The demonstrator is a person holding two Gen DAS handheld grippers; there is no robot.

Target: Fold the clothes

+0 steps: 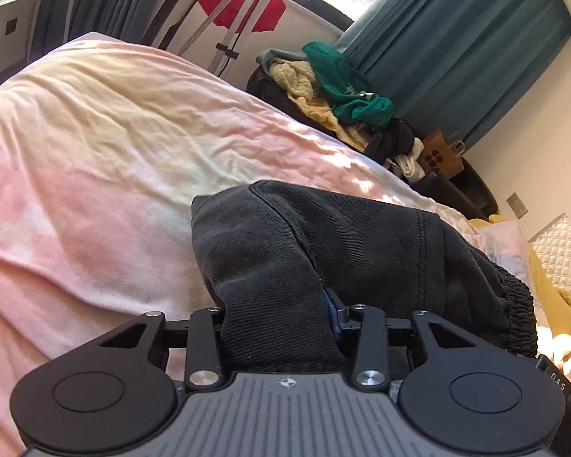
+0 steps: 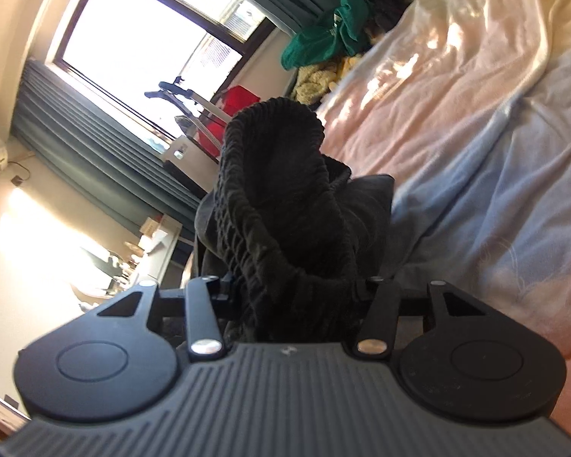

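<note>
Fingers of the left gripper (image 1: pixel 281 327) are clamped on a bunched fold of a dark grey cotton garment with an elastic shirred waistband (image 1: pixel 323 251); the cloth fills the gap between the jaws and hides the fingertips. Fingers of the right gripper (image 2: pixel 297 297) are likewise closed on the same garment (image 2: pixel 285 198), gripping its gathered waistband, which stands up in a loop in front of the camera.

Surroundings: a pink, cream and pale blue tie-dyed bedspread (image 1: pixel 95 152) covers the bed beneath both grippers. Beyond the bed's far edge lies a heap of laundry topped by a green sweatshirt (image 1: pixel 342 83), with a brown paper bag (image 1: pixel 443 156) beside it. Teal curtains (image 1: pixel 456 49) flank a bright window (image 2: pixel 141 38), and a metal tripod (image 1: pixel 243 19) stands before a red cloth (image 1: pixel 247 7). Nothing stands between the grippers and the garment.

Pose: the left gripper points downward across the bed; the right wrist view is strongly rolled, so the bed runs up its right side.

Garment position: it spreads forward from the left jaws onto the bedspread, and hangs bunched from the right jaws.
</note>
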